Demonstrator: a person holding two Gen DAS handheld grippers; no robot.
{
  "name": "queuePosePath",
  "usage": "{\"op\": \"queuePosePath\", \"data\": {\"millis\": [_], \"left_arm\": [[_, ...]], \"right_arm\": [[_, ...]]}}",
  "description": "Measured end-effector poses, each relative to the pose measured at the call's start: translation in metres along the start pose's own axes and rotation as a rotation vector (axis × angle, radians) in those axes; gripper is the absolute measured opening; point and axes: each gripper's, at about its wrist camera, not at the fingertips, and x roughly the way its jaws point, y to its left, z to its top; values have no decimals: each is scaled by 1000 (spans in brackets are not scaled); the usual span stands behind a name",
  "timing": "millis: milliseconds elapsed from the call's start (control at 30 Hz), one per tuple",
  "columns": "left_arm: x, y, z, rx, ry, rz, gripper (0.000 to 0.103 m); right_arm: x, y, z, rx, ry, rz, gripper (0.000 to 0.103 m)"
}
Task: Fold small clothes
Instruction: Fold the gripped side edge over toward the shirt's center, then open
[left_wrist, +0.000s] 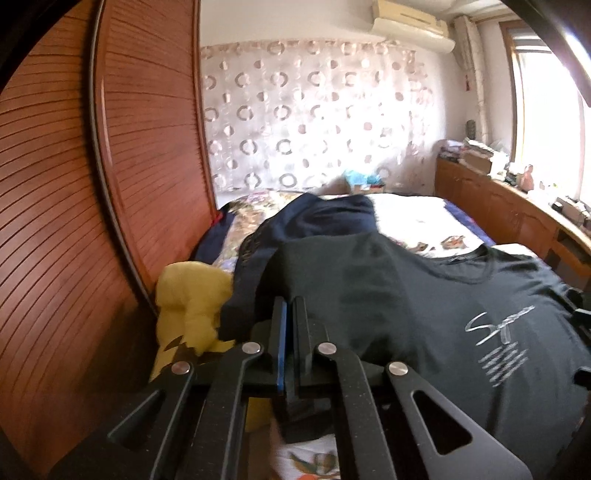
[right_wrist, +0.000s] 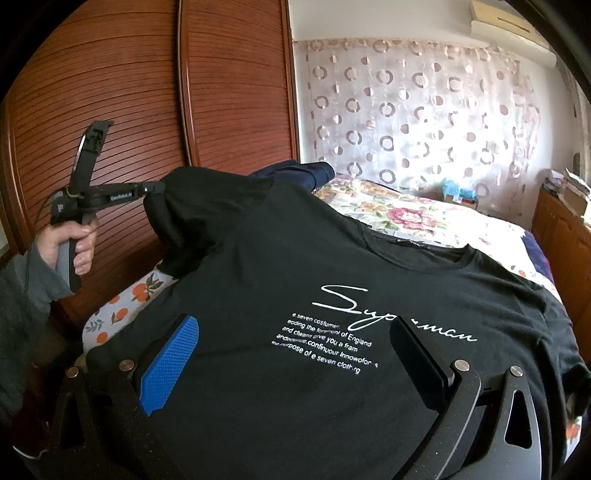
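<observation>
A black cotton T-shirt with white script lettering (right_wrist: 332, 314) lies chest-up across a bed with a floral bedspread (right_wrist: 417, 218). The left gripper (right_wrist: 153, 189) is clamped on the shirt's left sleeve and holds it lifted above the bed; a hand (right_wrist: 72, 243) in a grey sleeve grips its handle. The right gripper (right_wrist: 295, 365) hovers low over the shirt's chest with its jaws wide apart, holding nothing. The step in hand looks like the first fold, and the next move likely calls for carrying the sleeve inward over the lettering. A dark navy garment (left_wrist: 317, 218) lies bunched just beyond the shirt, and a yellow soft toy (left_wrist: 192, 306) sits beside it against the slatted wooden wardrobe doors (left_wrist: 74, 184), crowding that edge.
</observation>
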Motion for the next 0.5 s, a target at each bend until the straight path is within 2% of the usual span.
{"op": "queuePosePath", "data": {"millis": [200, 333, 500], "left_arm": [[-11, -38, 26, 29, -41, -97, 3], [-6, -74, 44, 69, -36, -168, 3], [5, -128, 51, 174, -19, -229, 3]], "right_arm": [[-1, -9, 0, 26, -4, -17, 103], [-6, -13, -1, 43, -16, -37, 103], [-13, -30, -5, 81, -31, -68, 103]]}}
